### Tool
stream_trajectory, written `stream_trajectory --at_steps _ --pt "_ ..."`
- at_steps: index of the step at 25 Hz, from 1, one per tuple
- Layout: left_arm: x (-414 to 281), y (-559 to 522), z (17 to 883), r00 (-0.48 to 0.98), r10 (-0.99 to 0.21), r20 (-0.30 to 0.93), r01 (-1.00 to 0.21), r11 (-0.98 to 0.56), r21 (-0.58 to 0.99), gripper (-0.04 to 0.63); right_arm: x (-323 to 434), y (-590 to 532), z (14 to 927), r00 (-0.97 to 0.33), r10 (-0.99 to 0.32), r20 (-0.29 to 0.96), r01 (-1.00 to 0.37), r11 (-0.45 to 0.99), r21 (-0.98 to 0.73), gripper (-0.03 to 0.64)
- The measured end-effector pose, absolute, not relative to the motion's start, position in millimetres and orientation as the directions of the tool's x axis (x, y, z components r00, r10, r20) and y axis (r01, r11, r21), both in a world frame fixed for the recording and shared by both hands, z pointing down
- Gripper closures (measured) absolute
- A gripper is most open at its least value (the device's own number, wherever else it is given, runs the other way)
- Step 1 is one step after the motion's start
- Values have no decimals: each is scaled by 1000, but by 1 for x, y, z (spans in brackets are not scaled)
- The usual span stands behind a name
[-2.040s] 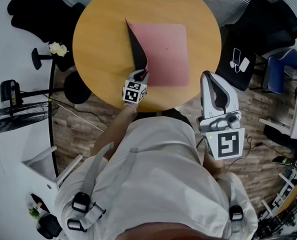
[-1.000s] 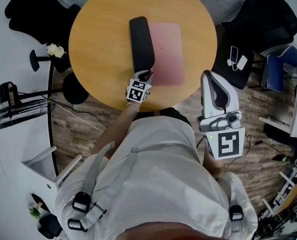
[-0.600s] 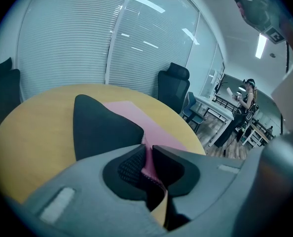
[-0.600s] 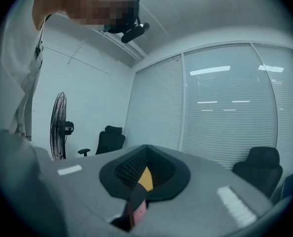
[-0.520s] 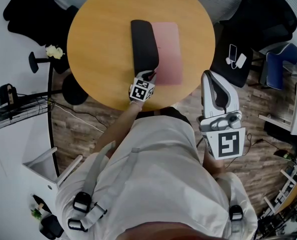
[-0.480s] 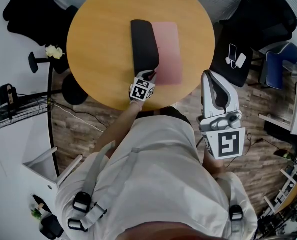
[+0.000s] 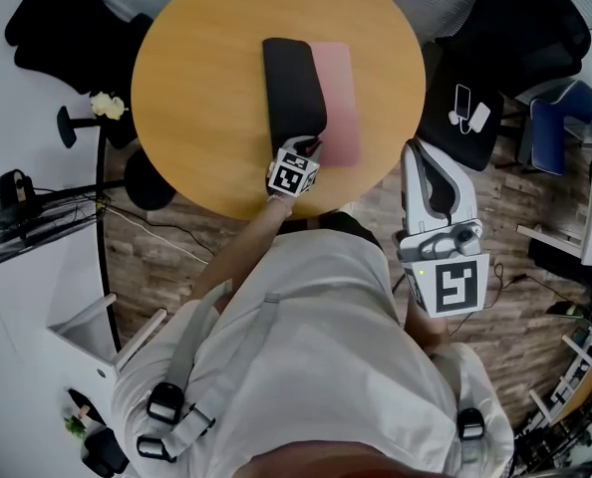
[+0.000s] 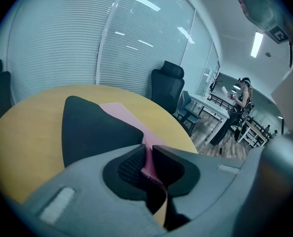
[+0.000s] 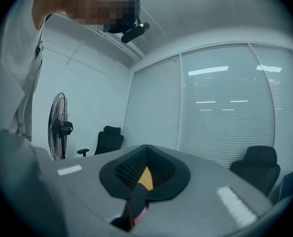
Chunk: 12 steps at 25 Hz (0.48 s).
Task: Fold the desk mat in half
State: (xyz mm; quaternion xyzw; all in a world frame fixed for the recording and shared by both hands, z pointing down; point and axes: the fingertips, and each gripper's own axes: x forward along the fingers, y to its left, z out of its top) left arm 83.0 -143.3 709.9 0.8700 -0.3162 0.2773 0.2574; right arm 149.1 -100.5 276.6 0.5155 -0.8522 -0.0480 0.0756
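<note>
Round and honey-coloured, the wooden table [image 7: 196, 88] fills the top of the head view, with wood-plank flooring and dark office chairs around it. On the table lies the desk mat [image 7: 294, 88], pink on its face and black underneath. Its left part is turned over in a soft, rounded roll, and a pink strip is uncovered on the right. The left gripper [image 7: 311, 149] sits at the mat's near edge. The right gripper [image 7: 421, 152] hangs off the table beside the person's body, well apart from the mat.

The left gripper view shows the jaws clenched on the mat's thin pink edge, with the black flap draped ahead over the tabletop.

The right gripper view looks level across the room toward blinds and a standing fan [image 9: 60, 125] — its jaws meet at the tips with nothing held.

Judging by that loose curve, the mat is light, thin and limp. It should bend without a fight but will sag and lag at its far end when carried by one near corner. A hold right at the edge suits it, and the fold will likely need pressing flat.
</note>
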Motion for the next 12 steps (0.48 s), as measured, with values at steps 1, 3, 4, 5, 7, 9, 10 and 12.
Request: stream_trajectory --at_steps 1,3,4,5,7,9,10,12 --pt "85 -144 710 647 -406 645 -691 -670 273 552 150 -100 277 -457 -886 80 -872 463 160 612" --pt "89 -144 709 650 -404 644 -688 -672 273 552 151 -99 276 -458 -886 76 -872 464 157 612" --pt "91 -144 709 652 -402 643 -687 -673 275 552 151 -99 275 -460 -885 71 -872 465 153 612" --pt "94 -144 708 654 -401 642 -685 -674 276 552 152 -98 275 -461 -885 67 -872 466 151 612" --pt "99 -143 708 658 -396 640 -680 -678 279 551 154 -97 276 -460 -885 68 -872 465 151 612" --pt "105 -143 708 661 -390 641 -674 -683 280 552 157 -97 276 -457 -887 72 -873 462 155 612" --pt "108 -143 708 663 -387 641 -671 -686 280 552 159 -97 277 -454 -888 77 -873 460 158 612" --pt "114 -142 708 665 -381 642 -666 -692 279 552 162 -96 277 -452 -889 80 -874 459 161 612"
